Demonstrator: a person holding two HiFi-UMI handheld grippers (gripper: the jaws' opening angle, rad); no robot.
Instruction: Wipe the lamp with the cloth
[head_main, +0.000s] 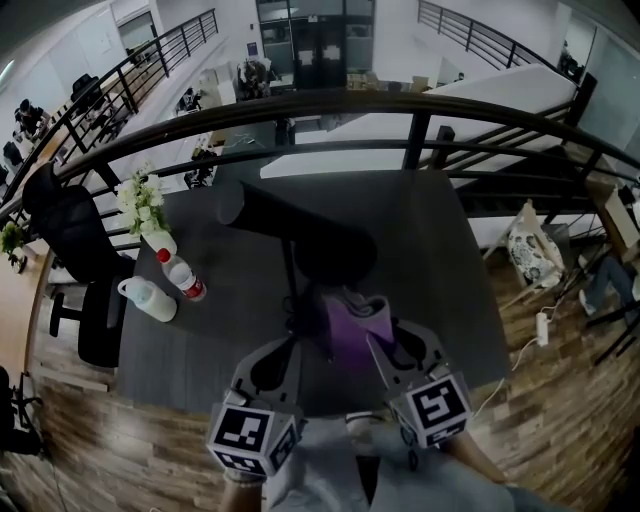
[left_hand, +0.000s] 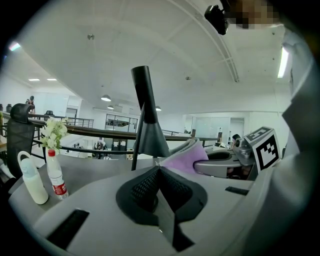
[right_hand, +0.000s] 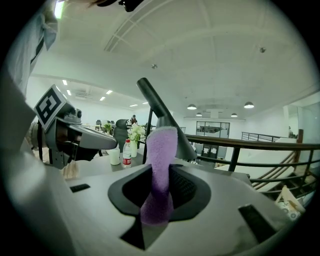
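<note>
A black desk lamp (head_main: 300, 235) with a long tube head stands on the dark table (head_main: 440, 270). My right gripper (head_main: 373, 338) is shut on a purple cloth (head_main: 352, 326), held just right of the lamp's stem, below its head. In the right gripper view the cloth (right_hand: 161, 150) sticks up from between the jaws of that gripper (right_hand: 162, 172), in front of the lamp (right_hand: 165, 115). My left gripper (head_main: 296, 330) is low by the lamp's base, jaws together with nothing seen between them (left_hand: 159, 169). The lamp (left_hand: 147, 130) rises just beyond it, the cloth (left_hand: 189, 157) to its right.
At the table's left stand a water bottle with a red label (head_main: 183, 277), a white jug (head_main: 148, 298) and a vase of white flowers (head_main: 145, 207). A black office chair (head_main: 72, 240) stands beside that edge. A dark railing (head_main: 400, 105) runs behind the table.
</note>
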